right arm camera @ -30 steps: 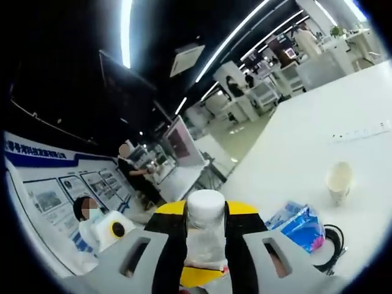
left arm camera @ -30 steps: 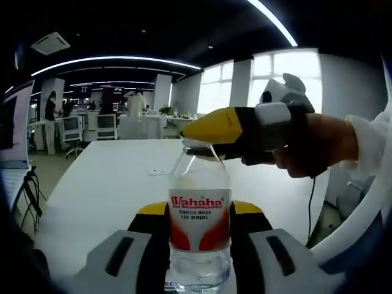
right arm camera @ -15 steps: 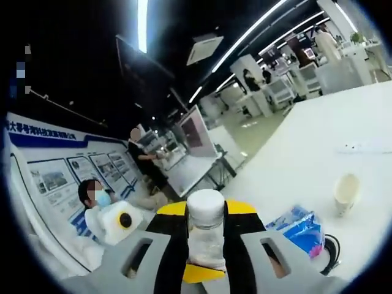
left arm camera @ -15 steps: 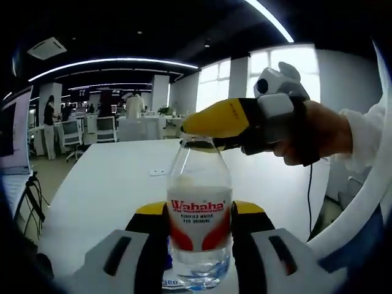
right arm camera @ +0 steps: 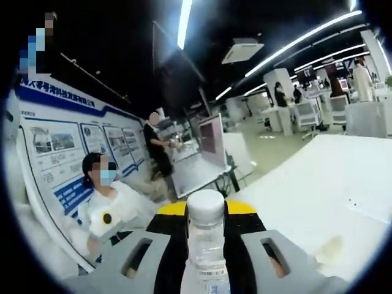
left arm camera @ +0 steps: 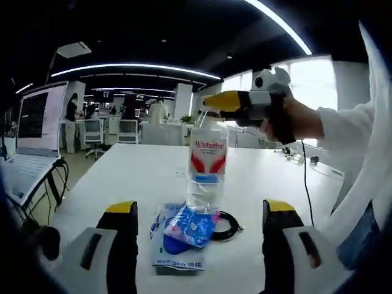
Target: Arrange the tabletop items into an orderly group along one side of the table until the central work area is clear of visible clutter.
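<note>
We see the water bottle [left arm camera: 207,160] standing upright on the white table [left arm camera: 122,177], its long axis vertical and its neck pointing up. In the left gripper view, the right gripper [left arm camera: 215,107] is clamped on the neck from the side, a hand [left arm camera: 294,119] behind it. In the right gripper view the white cap [right arm camera: 205,206] sits between the yellow-tipped jaws, which close on the neck just below it. The left gripper [left arm camera: 199,214] has its jaws spread wide apart, holding nothing, with the bottle well ahead of them. At the bottle's base lie a blue tissue packet [left arm camera: 184,229] and a coiled black cable [left arm camera: 228,224], touching or nearly so. A paper cup [right arm camera: 329,247] stands nearer the table's edge. A laptop [left arm camera: 30,147] sits off the table's left side.
</note>
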`<state>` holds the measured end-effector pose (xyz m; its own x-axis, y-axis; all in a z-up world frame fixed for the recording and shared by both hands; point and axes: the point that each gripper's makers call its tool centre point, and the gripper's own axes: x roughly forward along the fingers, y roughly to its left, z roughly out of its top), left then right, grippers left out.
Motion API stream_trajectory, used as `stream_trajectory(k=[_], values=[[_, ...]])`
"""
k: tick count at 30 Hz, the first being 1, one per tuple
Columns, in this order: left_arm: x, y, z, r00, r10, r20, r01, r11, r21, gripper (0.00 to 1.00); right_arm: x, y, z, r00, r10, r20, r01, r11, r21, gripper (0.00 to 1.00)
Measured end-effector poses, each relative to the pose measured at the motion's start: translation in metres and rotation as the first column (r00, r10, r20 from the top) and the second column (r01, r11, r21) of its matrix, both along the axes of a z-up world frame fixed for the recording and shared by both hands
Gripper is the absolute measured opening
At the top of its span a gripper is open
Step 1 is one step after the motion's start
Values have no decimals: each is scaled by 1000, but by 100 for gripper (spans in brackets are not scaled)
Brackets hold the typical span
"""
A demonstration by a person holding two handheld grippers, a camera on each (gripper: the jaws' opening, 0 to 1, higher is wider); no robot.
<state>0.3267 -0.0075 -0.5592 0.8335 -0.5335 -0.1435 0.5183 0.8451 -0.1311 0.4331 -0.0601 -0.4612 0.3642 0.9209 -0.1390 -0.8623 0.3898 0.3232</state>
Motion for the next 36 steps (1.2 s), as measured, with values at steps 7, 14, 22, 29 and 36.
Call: stream_trajectory(k=[7,14,22,29,36], values=[[-21,2,-17,1000,6,6,-6,999,47,100,31,-14,0,999,-4,48,5,1000,-28,18],[-29,1,-23,999,8,40,-9,999,34,100,42,-21,-1,997,3,82,2,998,-61,18],[-37,-16,-44,994,-75,78,54,967,248,97,56,-25,-14,988,36,151,-21,995,-103,19],[-38,-22,-50,995,-95,32,84,965,250,93,76,-26,-27,983,58,172,-36,991,-132,19],[-39,-18,-61,995,-96,0,93,958,272,89,89,-25,-37,977,110,181,-83,985,-149,19]])
